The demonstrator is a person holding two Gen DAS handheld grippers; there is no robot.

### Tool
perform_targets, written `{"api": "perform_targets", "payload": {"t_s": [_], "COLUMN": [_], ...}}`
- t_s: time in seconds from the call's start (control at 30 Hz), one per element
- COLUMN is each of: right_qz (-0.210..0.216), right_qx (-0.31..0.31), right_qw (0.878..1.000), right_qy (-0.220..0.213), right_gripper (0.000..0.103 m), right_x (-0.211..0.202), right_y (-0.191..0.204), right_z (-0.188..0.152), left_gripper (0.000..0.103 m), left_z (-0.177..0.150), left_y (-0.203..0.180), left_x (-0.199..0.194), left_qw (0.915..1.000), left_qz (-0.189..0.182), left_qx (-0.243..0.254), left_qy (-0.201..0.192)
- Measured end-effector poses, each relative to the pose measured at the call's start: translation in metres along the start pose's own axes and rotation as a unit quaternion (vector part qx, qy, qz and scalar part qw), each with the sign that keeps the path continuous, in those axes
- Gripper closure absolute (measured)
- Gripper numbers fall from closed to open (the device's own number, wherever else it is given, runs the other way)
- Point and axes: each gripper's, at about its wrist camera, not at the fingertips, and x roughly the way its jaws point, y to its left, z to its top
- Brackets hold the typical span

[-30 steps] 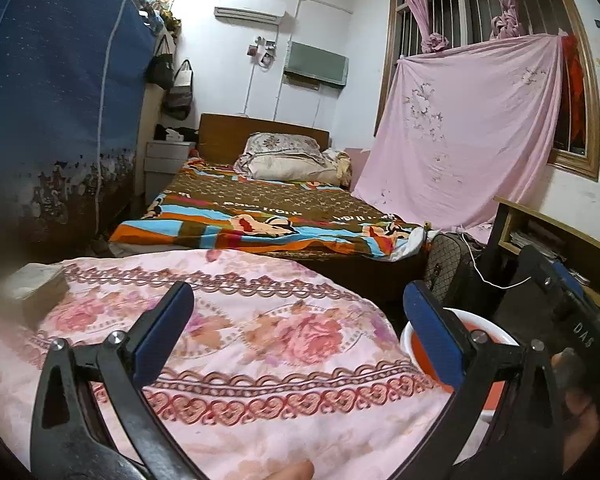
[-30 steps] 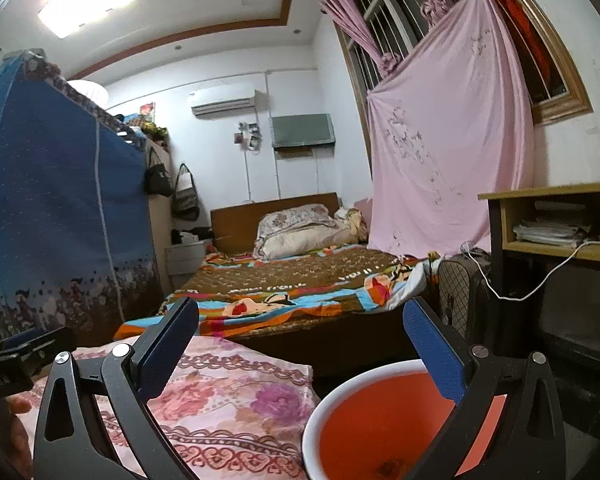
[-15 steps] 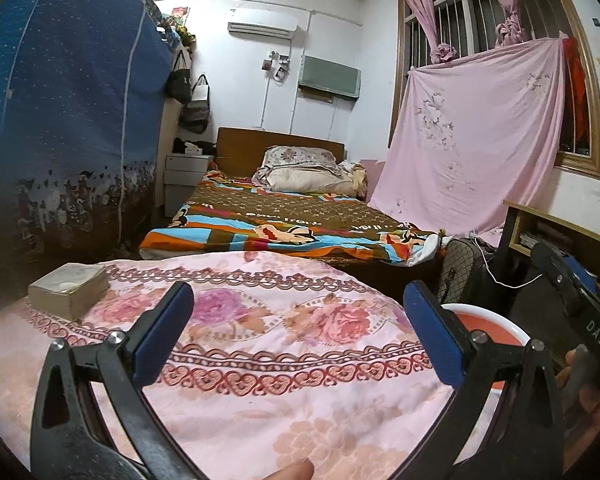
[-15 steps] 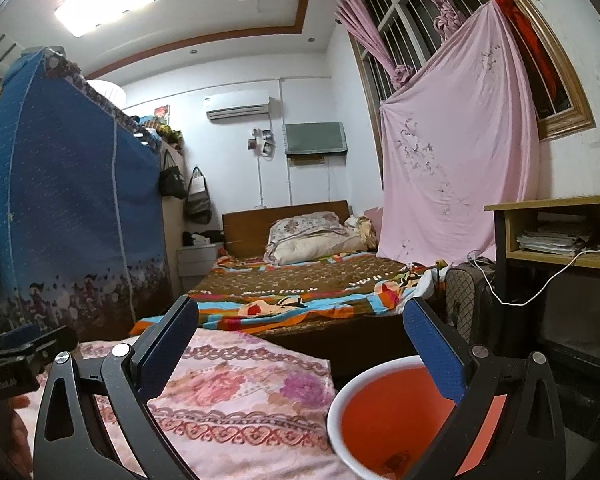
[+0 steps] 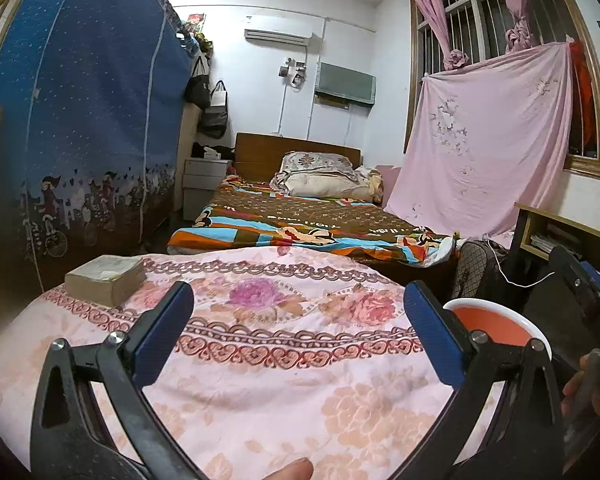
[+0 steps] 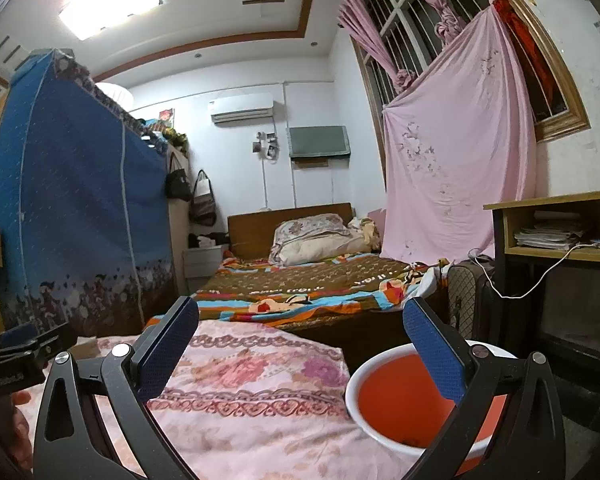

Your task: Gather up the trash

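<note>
Both the left gripper (image 5: 298, 328) and right gripper (image 6: 300, 344) hang spread and empty. The orange basin (image 6: 396, 400) sits lower right. The box (image 5: 106, 274) at middle left looks like the only candidate; the approach should be level.

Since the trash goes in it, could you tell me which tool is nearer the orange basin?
Right. The right tool hangs by the orange basin; the left tool is over the floral quilt.

A flat rectangular tan box (image 5: 105, 279) lies far left on the pink floral quilt (image 5: 268, 360). The white-rimmed orange plastic basin (image 6: 396, 396) stands just right of the quilt, and the bed with the striped multicoloured blanket (image 5: 300, 224) lies behind both.
</note>
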Motion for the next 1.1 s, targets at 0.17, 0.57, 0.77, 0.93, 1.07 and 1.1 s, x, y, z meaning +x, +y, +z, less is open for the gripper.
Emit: {"api": "perform_targets", "payload": {"t_s": [0.17, 0.57, 0.77, 0.93, 1.07, 1.1], "right_qz": [0.011, 0.010, 0.004, 0.003, 0.006, 0.006], "right_qx": [-0.012, -0.031, -0.031, -0.043, -0.042, -0.040], "right_qw": [1.000, 0.999, 0.999, 0.999, 0.999, 0.999], "right_qy": [0.004, 0.012, 0.012, 0.023, 0.023, 0.023], "right_gripper": [0.000, 0.000, 0.000, 0.000, 0.000, 0.000], "right_x": [-0.010, -0.028, -0.030, -0.026, -0.026, -0.026], "right_y": [0.011, 0.028, 0.027, 0.031, 0.031, 0.030], "right_z": [-0.008, -0.038, -0.049, -0.058, -0.060, -0.060], "left_gripper": [0.011, 0.011, 0.011, 0.011, 0.011, 0.011], "left_z": [-0.009, -0.039, -0.050, -0.052, -0.052, -0.052], "left_y": [0.007, 0.025, 0.030, 0.028, 0.027, 0.027], "left_x": [-0.008, -0.025, -0.023, -0.024, -0.025, -0.025], "left_qw": [1.0000, 0.9993, 0.9992, 0.9991, 0.9991, 0.9991], "left_qz": [0.004, 0.032, 0.037, 0.037, 0.037, 0.037], "left_qx": [0.002, 0.013, 0.013, 0.019, 0.020, 0.020], "left_qy": [-0.001, -0.011, -0.004, -0.007, -0.010, -0.009]}}
